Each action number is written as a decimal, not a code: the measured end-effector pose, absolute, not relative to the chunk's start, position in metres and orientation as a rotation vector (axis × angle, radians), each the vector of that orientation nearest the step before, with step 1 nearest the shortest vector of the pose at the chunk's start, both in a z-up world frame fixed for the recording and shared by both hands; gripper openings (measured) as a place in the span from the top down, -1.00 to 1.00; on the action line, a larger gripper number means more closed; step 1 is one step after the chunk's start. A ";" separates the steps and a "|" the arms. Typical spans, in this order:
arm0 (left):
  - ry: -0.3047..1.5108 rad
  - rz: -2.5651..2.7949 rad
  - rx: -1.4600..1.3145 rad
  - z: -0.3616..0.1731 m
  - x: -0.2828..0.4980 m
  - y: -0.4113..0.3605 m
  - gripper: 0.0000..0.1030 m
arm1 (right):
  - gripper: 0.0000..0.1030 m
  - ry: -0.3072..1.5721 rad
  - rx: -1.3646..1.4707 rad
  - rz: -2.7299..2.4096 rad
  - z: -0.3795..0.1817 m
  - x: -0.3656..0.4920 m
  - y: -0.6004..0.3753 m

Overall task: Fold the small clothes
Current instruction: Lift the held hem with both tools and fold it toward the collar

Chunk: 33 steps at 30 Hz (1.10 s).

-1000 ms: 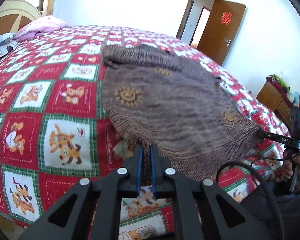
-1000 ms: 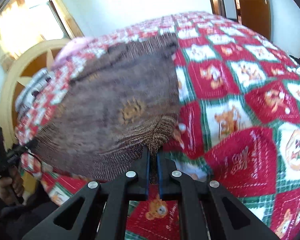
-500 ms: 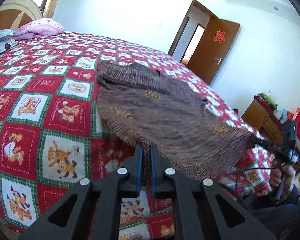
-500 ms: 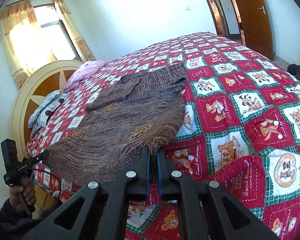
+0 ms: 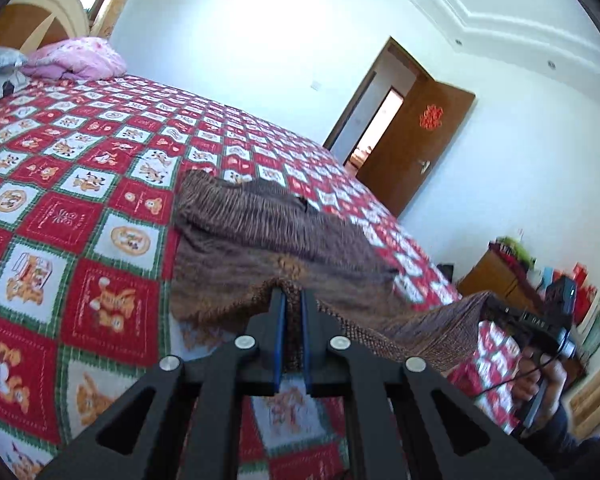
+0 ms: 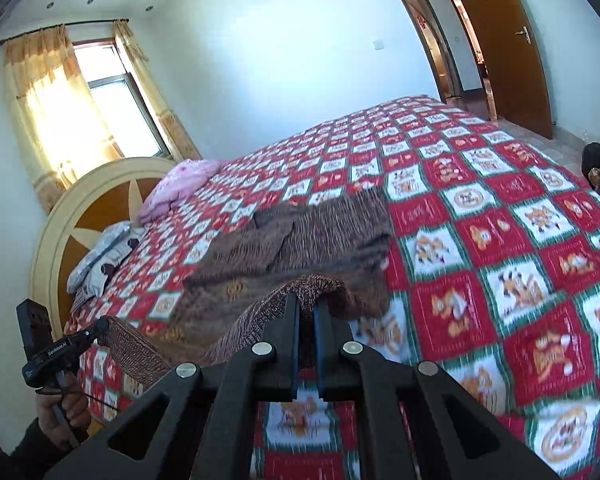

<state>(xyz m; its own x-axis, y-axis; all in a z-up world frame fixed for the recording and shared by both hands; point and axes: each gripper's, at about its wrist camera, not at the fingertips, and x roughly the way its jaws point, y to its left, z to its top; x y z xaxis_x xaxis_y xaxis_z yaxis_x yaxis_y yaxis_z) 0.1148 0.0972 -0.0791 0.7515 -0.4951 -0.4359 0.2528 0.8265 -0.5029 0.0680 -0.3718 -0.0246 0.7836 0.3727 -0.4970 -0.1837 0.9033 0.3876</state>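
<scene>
A brown knitted garment (image 5: 260,236) with small orange motifs lies on the red, white and green patterned bedspread (image 5: 80,208). Its near hem is raised off the bed and curls toward the far part. My left gripper (image 5: 291,294) is shut on one hem corner. My right gripper (image 6: 306,300) is shut on the other corner of the garment (image 6: 300,236). Each view shows the other gripper at the frame's side: the right one (image 5: 496,308) and the left one (image 6: 104,326), both pinching the hem. The far part of the garment rests flat on the bed.
A pink pillow (image 5: 80,60) and grey bedding (image 6: 100,256) lie by the round wooden headboard (image 6: 100,208). A brown door (image 5: 424,140) stands open past the bed. A wooden cabinet with coloured items (image 5: 512,272) stands at the right. A curtained window (image 6: 80,100) glows.
Both grippers have risen and carried the garment's near hem up and toward the far side of the bed. The hem, flat and stretched a second ago, now arches above the rest.
</scene>
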 end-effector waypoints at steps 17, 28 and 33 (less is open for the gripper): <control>0.528 -0.370 -0.500 -0.054 0.211 0.100 0.86 | 0.90 0.595 0.372 0.296 -0.014 0.174 -0.378; 0.558 -0.289 -0.494 -0.060 0.281 0.106 0.86 | 0.90 0.644 0.370 0.273 -0.016 0.263 -0.376; 0.611 -0.265 -0.493 -0.077 0.314 0.104 0.86 | 0.90 0.697 0.358 0.248 -0.034 0.306 -0.372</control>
